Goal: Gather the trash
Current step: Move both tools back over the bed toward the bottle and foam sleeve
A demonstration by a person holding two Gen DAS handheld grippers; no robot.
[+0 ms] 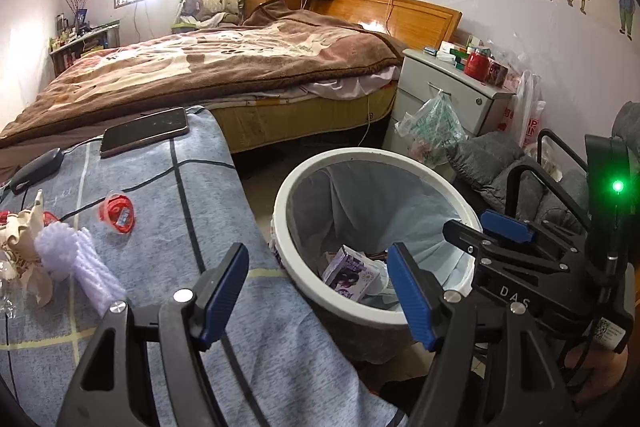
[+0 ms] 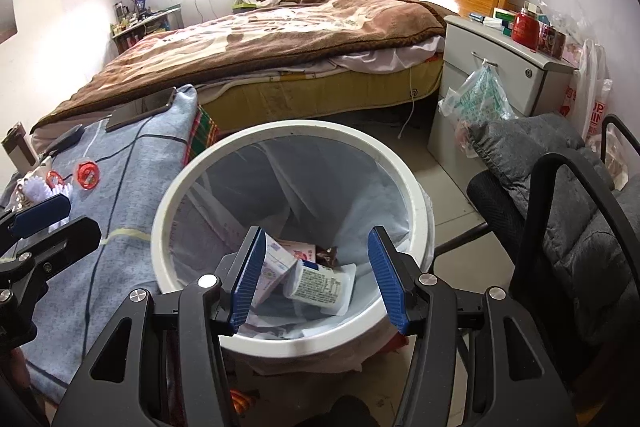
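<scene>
The white-rimmed trash bin (image 2: 160, 239) stands on the floor beside a table covered in blue-grey cloth (image 1: 168, 195). In the bin lie a purple carton (image 1: 350, 273), a white carton (image 2: 320, 281) and a pink-and-white carton (image 2: 276, 263). My right gripper (image 2: 318, 279) hovers open over the bin with nothing between its pads. My left gripper (image 1: 318, 293) is open and empty above the table's edge by the bin. On the cloth to its left lie a red jelly cup (image 1: 116, 213), a white foam net (image 1: 80, 259) and crumpled paper (image 1: 24, 251).
A phone (image 1: 144, 133) and a black device (image 1: 36, 167) lie at the table's far end. Beyond stands a bed (image 1: 224, 67) and a white nightstand (image 1: 444, 91) with a plastic bag hanging from it. A black chair with grey padding (image 2: 560, 195) sits right of the bin.
</scene>
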